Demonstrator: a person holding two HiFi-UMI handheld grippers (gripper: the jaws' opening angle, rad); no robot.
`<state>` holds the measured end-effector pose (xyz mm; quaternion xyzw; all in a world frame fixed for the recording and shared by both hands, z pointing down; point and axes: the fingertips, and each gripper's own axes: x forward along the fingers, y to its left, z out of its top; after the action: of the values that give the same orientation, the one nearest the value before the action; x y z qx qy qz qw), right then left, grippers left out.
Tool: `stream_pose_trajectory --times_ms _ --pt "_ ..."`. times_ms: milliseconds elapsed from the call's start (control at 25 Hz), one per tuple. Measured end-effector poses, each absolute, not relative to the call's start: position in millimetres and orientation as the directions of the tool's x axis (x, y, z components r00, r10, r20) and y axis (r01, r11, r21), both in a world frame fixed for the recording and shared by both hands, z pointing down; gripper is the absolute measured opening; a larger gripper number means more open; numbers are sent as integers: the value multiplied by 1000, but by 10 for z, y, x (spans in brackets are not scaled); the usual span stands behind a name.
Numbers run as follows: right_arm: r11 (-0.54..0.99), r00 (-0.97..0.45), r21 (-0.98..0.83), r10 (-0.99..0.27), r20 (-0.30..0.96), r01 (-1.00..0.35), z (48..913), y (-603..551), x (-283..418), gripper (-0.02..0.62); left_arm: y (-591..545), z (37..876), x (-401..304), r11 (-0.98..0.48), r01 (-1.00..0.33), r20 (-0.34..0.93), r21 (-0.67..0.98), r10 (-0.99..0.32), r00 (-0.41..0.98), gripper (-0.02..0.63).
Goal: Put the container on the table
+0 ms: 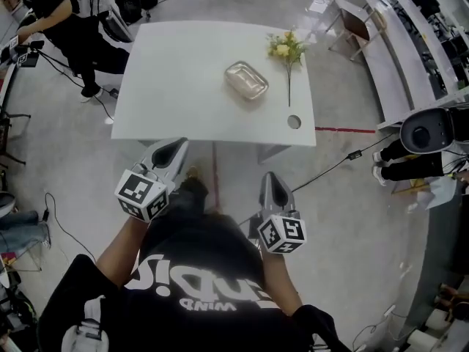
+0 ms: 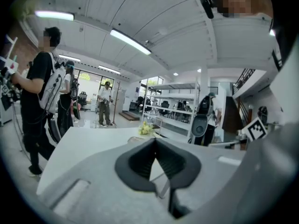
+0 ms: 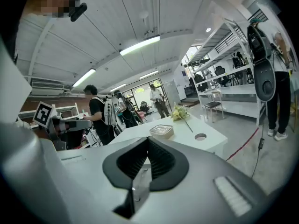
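The smooth white table [image 1: 168, 86] bears a rounded glossy container [image 1: 246, 79]; left gripper [image 1: 174, 145] and right gripper [image 1: 272, 177] fingers meet, empty.

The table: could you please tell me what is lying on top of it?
On the table lie a clear container and a sprig of yellow flowers; a round hole sits near one corner. Whether the container holds anything cannot be seen.

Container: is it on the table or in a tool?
On the table. The container sits flat on the white table beside the flowers; the left tool and right tool are shut, empty, short of the table's edge.
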<state>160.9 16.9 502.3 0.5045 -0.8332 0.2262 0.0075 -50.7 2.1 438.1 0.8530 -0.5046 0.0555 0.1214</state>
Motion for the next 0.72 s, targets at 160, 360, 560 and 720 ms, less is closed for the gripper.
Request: stream_pose_trajectory --times_ms 160,360,560,720 --pt "422 -518 -352 -818 250 -835 5040 335 1516 0 293 4394 -599 -429 -895 211 124 -870 446 2" --pt "438 -527 -332 -811 254 -835 5020 435 1328 0 521 4454 -788 -396 -911 211 113 -887 411 2" --pt "447 -528 -317 -813 246 -836 4969 445 1151 0 603 4556 -963 -374 -920 223 120 -893 392 2" --pt "433 -513 -313 -821 251 -845 4989 460 1053 0 622 4639 -1067 -370 -921 216 122 -896 389 2"
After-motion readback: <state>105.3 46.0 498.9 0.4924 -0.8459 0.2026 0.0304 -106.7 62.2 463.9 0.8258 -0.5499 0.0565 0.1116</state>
